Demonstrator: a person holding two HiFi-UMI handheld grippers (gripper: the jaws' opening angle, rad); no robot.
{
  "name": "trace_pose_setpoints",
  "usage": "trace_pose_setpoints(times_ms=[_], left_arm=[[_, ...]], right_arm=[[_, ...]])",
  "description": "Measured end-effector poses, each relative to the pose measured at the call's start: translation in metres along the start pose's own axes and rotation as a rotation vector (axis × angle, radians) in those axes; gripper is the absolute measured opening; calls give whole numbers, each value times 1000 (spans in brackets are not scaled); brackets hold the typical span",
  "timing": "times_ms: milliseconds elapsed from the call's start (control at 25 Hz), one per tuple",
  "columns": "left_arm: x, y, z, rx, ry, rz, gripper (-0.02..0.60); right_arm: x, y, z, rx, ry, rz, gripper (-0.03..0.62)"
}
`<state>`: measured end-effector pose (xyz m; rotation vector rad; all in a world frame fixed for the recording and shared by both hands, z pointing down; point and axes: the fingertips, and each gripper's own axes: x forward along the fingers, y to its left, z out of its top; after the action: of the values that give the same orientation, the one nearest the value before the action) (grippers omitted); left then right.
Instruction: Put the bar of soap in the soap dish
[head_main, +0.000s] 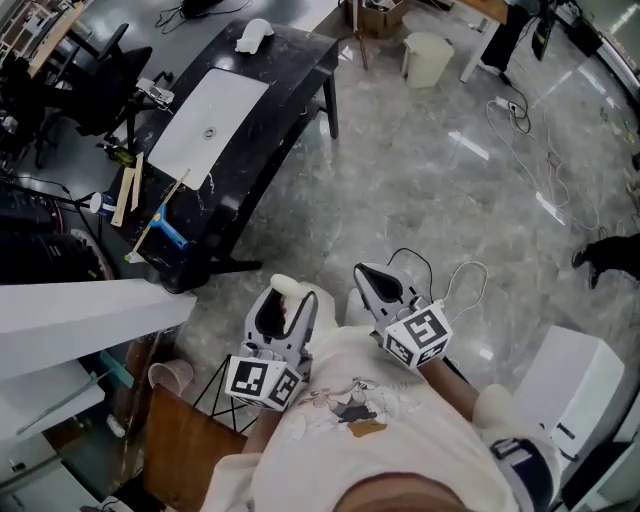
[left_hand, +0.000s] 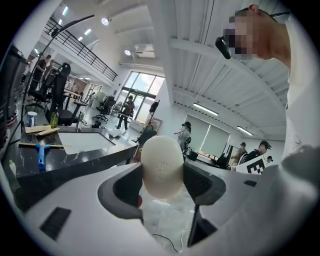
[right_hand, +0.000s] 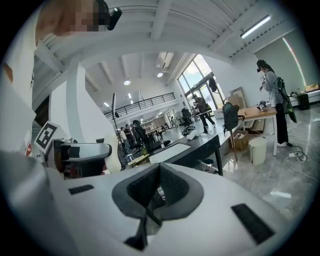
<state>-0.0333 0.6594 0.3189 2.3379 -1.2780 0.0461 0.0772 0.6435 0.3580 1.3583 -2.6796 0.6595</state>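
A white oval bar of soap (left_hand: 161, 167) is held clamped between the fingers (left_hand: 200, 182) of the left gripper (head_main: 283, 305), which is carried close to the person's chest, well apart from the black tabletop (head_main: 290, 90) and above the grey stone floor (head_main: 430, 180). The right gripper (head_main: 372, 280) is held just beside the left one, equally far from the tabletop, its fingers (right_hand: 175, 187) pressed together with nothing between them. A blue-handled tool (head_main: 170, 232) is seen lying at the tabletop's near end.
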Motion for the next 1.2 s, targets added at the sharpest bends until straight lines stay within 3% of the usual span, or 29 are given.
trace_pose_setpoints(times_ms=[240, 600, 880, 1200], left_arm=[[35, 29, 17, -17, 0, 18, 264], [119, 138, 82, -4, -2, -12, 264], [177, 202, 145, 18, 14, -77, 264], [214, 258, 174, -6, 30, -162, 264]], right_arm=[[37, -24, 6, 58, 40, 8, 6], [174, -53, 53, 3, 45, -35, 6], [264, -75, 101, 30, 35, -97, 6], [338, -85, 118, 49, 46, -155, 6]])
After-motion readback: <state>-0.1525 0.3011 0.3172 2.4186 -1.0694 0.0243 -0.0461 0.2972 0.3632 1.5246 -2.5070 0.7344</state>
